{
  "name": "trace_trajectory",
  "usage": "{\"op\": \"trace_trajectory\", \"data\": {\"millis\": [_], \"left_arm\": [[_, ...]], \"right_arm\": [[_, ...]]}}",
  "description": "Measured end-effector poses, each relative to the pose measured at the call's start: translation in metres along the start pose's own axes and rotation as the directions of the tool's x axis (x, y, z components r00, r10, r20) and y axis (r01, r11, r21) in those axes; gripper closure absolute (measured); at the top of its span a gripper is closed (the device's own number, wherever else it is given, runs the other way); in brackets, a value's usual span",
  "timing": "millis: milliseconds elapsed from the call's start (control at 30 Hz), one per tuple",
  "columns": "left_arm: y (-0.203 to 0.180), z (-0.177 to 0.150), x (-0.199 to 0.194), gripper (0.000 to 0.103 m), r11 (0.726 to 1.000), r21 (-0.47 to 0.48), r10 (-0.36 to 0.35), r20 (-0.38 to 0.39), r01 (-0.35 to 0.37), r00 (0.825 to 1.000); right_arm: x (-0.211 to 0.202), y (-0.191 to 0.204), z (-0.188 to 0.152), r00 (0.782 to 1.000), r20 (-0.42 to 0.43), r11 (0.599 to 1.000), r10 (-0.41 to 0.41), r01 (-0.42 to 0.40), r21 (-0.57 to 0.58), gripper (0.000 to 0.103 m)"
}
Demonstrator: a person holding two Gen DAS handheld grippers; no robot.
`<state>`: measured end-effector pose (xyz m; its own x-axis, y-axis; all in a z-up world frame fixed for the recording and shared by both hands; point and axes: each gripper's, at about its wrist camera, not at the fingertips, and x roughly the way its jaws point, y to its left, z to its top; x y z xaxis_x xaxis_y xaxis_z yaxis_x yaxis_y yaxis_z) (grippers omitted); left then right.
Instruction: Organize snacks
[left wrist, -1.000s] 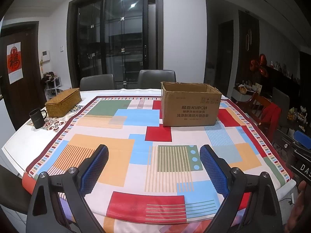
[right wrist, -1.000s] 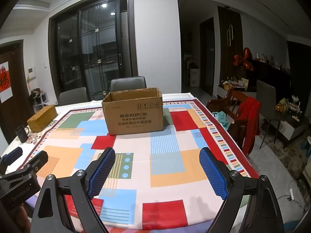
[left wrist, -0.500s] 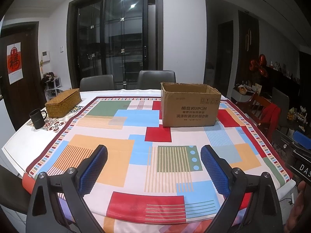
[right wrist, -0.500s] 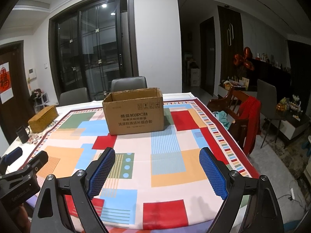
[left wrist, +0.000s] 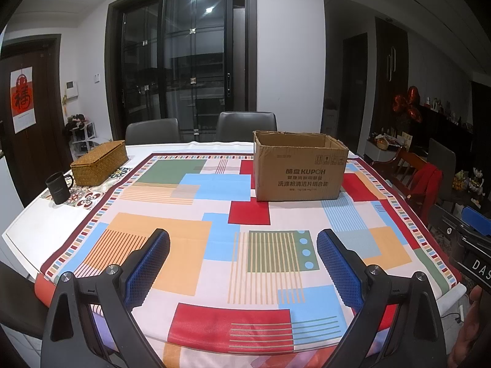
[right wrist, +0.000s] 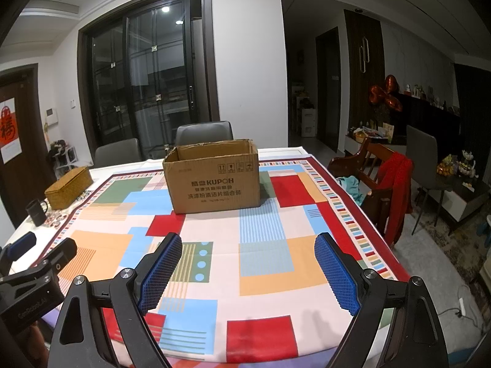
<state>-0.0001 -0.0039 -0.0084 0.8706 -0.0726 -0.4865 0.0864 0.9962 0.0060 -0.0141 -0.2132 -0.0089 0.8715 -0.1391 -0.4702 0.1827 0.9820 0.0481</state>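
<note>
Open-topped box (left wrist: 300, 168) set on the patterned tabletop (left wrist: 190, 245), well ahead of both hand-held grippers, left hand-held gripper (left wrist: 244, 245) released and empty, right hand-held gripper (right wrist: 248, 248) likewise spread wide, nothing grasped

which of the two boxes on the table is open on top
The cardboard box on the patterned cloth; its flaps stand open. The woven box beside the mug has its lid on.

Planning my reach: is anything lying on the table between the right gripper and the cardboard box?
Nothing: in the right wrist view, only bare patterned tablecloth runs from the open right gripper to the cardboard box.
</note>
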Motion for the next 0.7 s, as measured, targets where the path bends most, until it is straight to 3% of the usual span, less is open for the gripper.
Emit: {"op": "trace_trajectory", "data": {"millis": [700], "left_arm": [[-0.0007, 0.0012, 0.0006, 0.005, 1.0, -0.001, -0.003, -0.003, 0.003, 1.0]], "right_arm": [[0.0019, -0.0002, 0.0023, 1.0, -0.008, 1.0, 0.007, -0.007, 0.006, 0.014]]}}
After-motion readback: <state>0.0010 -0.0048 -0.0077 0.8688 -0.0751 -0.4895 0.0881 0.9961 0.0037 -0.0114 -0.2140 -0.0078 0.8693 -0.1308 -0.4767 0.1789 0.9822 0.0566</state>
